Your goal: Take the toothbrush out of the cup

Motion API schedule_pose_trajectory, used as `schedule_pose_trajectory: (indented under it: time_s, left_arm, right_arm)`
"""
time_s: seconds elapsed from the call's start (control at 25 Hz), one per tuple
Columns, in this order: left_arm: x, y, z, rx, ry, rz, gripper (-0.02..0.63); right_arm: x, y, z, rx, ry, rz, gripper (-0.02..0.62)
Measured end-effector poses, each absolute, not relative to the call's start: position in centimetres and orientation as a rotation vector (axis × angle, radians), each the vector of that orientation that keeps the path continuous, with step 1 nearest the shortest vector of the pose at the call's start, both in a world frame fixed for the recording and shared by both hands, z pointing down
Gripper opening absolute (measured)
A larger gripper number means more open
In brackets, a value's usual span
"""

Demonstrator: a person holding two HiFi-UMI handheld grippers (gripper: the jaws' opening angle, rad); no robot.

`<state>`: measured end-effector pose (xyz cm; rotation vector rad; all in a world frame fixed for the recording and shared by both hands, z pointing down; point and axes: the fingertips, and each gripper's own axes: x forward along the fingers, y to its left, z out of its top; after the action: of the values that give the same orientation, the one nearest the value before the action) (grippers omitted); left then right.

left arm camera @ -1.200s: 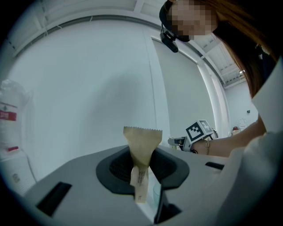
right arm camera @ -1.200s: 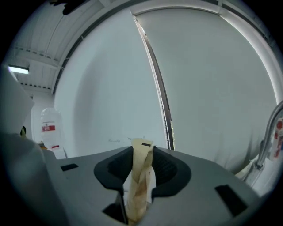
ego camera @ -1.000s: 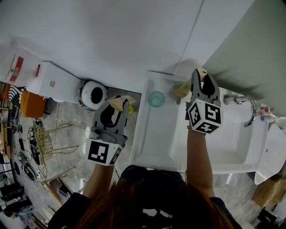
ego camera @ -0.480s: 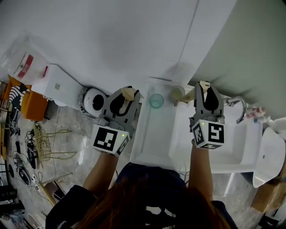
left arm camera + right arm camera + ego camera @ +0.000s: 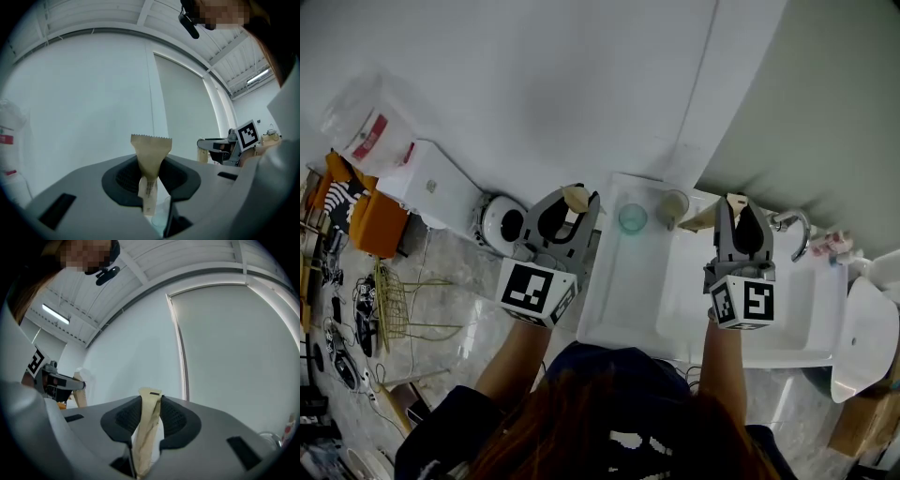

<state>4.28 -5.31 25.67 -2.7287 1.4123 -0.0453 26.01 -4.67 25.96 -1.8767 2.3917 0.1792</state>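
Observation:
A teal cup (image 5: 632,218) stands at the back of the white sink counter (image 5: 623,291), with a beige cup-like thing (image 5: 673,204) beside it. No toothbrush can be made out in either. My left gripper (image 5: 578,199) hovers just left of the counter, shut on a tan paper strip (image 5: 151,150) with a serrated top edge. My right gripper (image 5: 732,201) hangs over the basin, right of the cups, shut on a tan paper wrapper (image 5: 146,427); its end (image 5: 698,222) pokes out leftward. Both grippers point level at the bare wall.
The basin (image 5: 787,309) has a chrome faucet (image 5: 794,230) and small bottles (image 5: 834,246) at its right. Left of the sink stand a round white device (image 5: 500,223) and a white cabinet (image 5: 431,183). An orange box (image 5: 375,225) and a wire rack (image 5: 394,300) lie on the floor.
Both grippers have risen. The left has come in from over the floor to the counter's left edge. The right has drawn back from the beige thing and moved right, still gripping paper.

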Motion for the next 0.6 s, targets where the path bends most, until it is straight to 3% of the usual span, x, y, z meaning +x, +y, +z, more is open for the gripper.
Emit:
schedule_pose_trajectory:
  time_s: [0.6]
  left_arm:
    - [4.3, -4.4, 25.3, -2.72, 1.407, -0.018, 0.101]
  right_arm:
    - [25.5, -2.6, 24.9, -1.914, 2.412, 0.185, 0.118]
